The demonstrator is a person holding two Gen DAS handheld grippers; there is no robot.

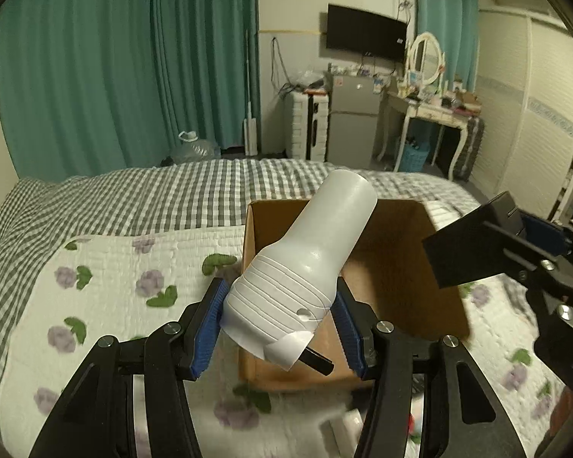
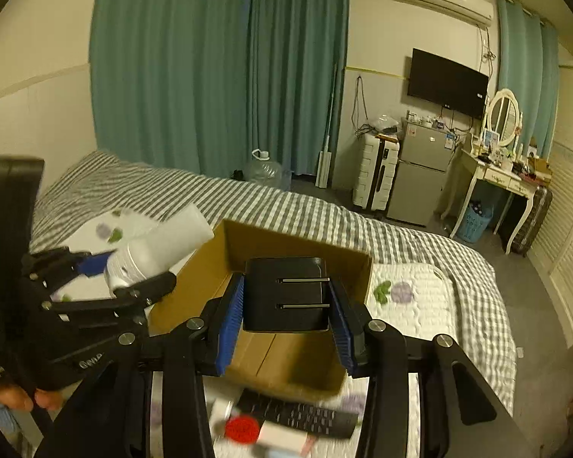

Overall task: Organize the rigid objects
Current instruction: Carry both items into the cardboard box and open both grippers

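Note:
My left gripper is shut on a white plastic bottle with a peeling label, tilted up over the left side of an open cardboard box on the bed. It also shows in the right wrist view, with the left gripper holding the white bottle. My right gripper is shut on a black rectangular device above the cardboard box. In the left wrist view the black device hangs at the box's right edge.
The box stands on a floral quilt over a checked bedspread. A black remote, a red-capped item and a white box lie in front of the cardboard box. A fridge, dresser and curtains stand beyond the bed.

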